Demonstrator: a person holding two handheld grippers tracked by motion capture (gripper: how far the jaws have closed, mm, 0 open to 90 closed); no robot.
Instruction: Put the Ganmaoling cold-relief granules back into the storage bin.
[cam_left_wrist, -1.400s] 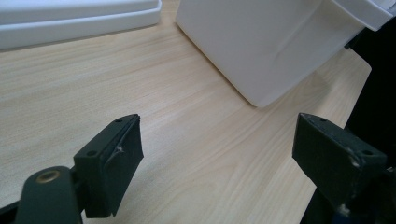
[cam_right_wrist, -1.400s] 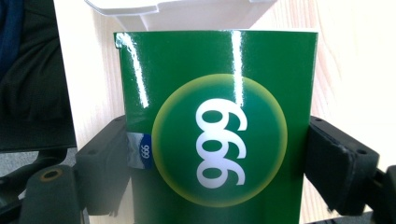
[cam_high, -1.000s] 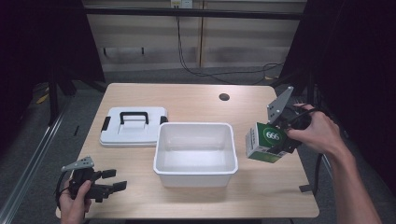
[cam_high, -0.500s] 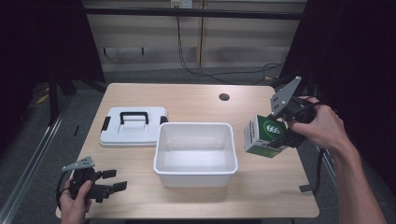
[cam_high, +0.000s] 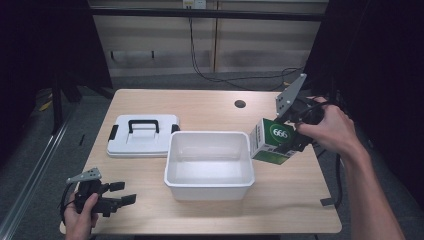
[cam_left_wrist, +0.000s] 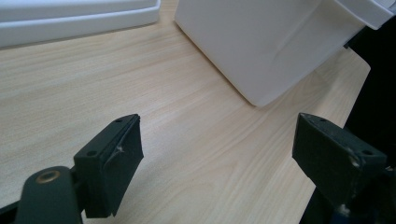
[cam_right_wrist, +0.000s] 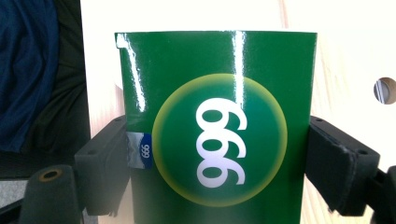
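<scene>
My right gripper (cam_high: 286, 142) is shut on a green and white box (cam_high: 271, 141) marked 666, held in the air at the right rim of the white tub (cam_high: 209, 159). The box leans over the tub's right edge. In the right gripper view the green box (cam_right_wrist: 215, 126) sits clamped between both black jaws, its printed circle facing the camera. My left gripper (cam_high: 122, 193) rests open near the table's front left corner, with nothing between its fingers (cam_left_wrist: 112, 165). The tub's corner (cam_left_wrist: 266, 46) stands ahead of it.
A white lid with a black handle (cam_high: 142, 134) lies flat left of the tub. A round cable hole (cam_high: 240, 104) is in the tabletop at the back right. Bare wood lies in front of the tub and around the left gripper.
The right gripper has carried the green box up and leftward, from beside the tub to over its right rim. The left gripper has stayed put.
</scene>
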